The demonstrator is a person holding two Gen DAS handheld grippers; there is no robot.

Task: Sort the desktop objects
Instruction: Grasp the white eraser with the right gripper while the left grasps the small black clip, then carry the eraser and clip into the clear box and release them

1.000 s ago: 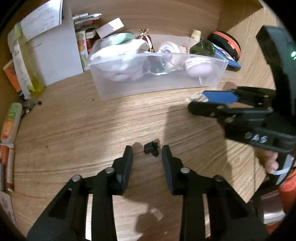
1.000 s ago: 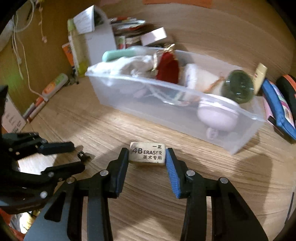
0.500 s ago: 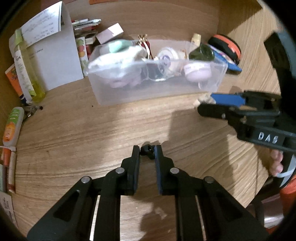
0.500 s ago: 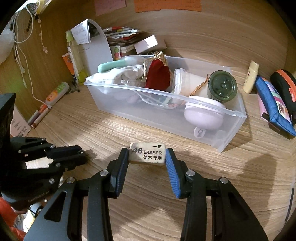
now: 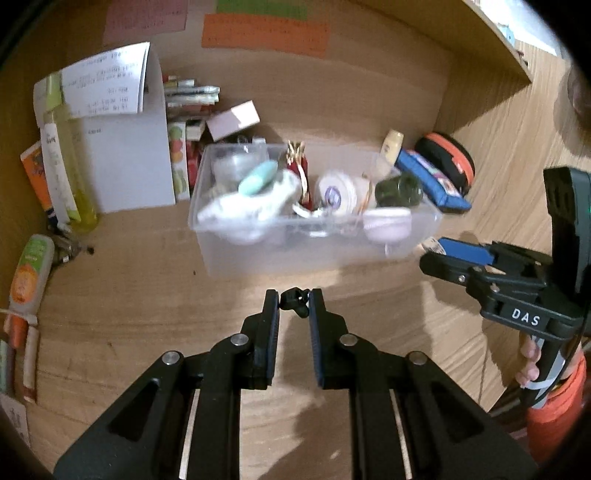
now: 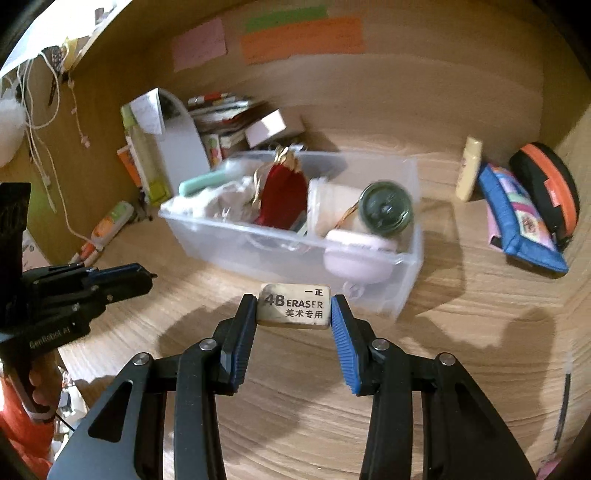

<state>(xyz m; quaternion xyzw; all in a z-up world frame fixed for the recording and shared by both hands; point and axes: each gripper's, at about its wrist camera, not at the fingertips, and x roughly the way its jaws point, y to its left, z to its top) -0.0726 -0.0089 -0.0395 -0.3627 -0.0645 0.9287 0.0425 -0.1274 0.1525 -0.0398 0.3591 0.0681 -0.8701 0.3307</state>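
The left gripper [image 5: 293, 301] has just been closing and now pinches a small black clip [image 5: 294, 300] between its fingertips, holding it above the wooden desk [image 5: 147, 314], just in front of the clear plastic bin [image 5: 314, 254]. The right gripper [image 6: 293, 312] clamps a grey eraser [image 6: 293, 305] printed "4B ERASER" between its blue ribbed pads [image 6: 341, 332], the eraser lying crosswise and level, also just in front of the bin, towards its right end. Inside the bin lie a mint-green case [image 6: 207, 181], crumpled white cloth [image 6: 225, 197], a red pouch with gold trim [image 6: 282, 194], a white round tub [image 6: 328, 206], a dark green jar [image 6: 386, 208] and a pale pink round case [image 6: 356, 258]. To the right of the bin sit a cream tube [image 6: 468, 168], a blue pencil pouch [image 6: 521, 218] and a black-and-orange zip case [image 6: 546, 184]. To the left of the bin stand a white file holder [image 5: 125, 158] and a yellow-green bottle [image 5: 70, 162], with books stacked behind. Pink, green and orange sticky notes [image 6: 299, 35] are on the back wall beyond the bin.
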